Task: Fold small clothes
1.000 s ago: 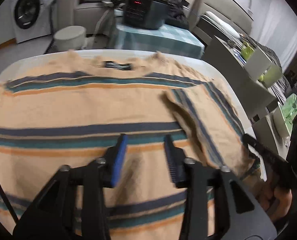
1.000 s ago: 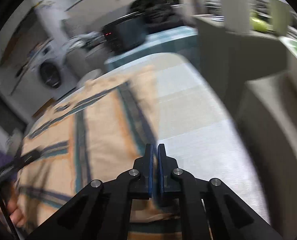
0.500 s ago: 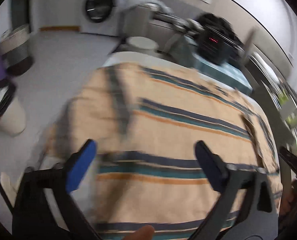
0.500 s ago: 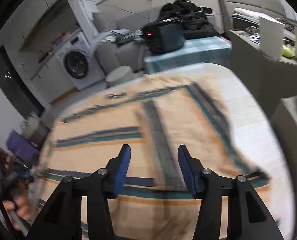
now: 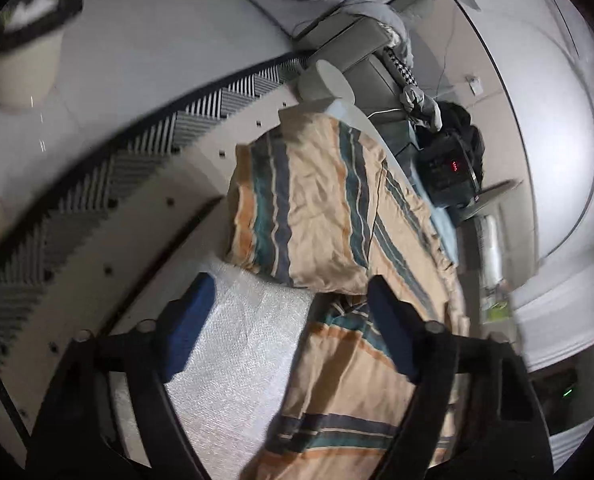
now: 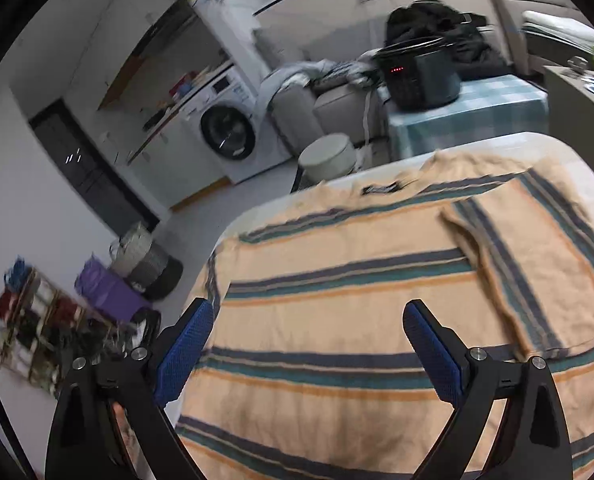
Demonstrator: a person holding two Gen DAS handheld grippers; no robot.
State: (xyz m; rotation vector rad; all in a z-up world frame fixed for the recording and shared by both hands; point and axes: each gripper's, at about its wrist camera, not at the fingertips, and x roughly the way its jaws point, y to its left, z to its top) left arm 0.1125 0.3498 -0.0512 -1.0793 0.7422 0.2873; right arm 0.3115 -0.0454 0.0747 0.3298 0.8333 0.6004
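Left gripper (image 5: pixel 293 322) spread wide, grasping nothing; striped shirt (image 5: pixel 337 216) just ahead, sleeve end between fingers, hanging off white table (image 5: pixel 237 344). Right gripper (image 6: pixel 311 344) spread wide, empty; striped shirt (image 6: pixel 377 300) flat ahead and below, right sleeve folded inward.

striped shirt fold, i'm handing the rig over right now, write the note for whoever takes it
Left gripper: open, empty, over the shirt's left edge near its sleeve.
Right gripper: open, empty, above the middle of the shirt.
The peach knit shirt with navy, teal and orange stripes lies flat on the white table, collar at the far edge.
Done: the right sleeve is folded in over the body.
Left: the left sleeve is not yet folded in; then fold the body.
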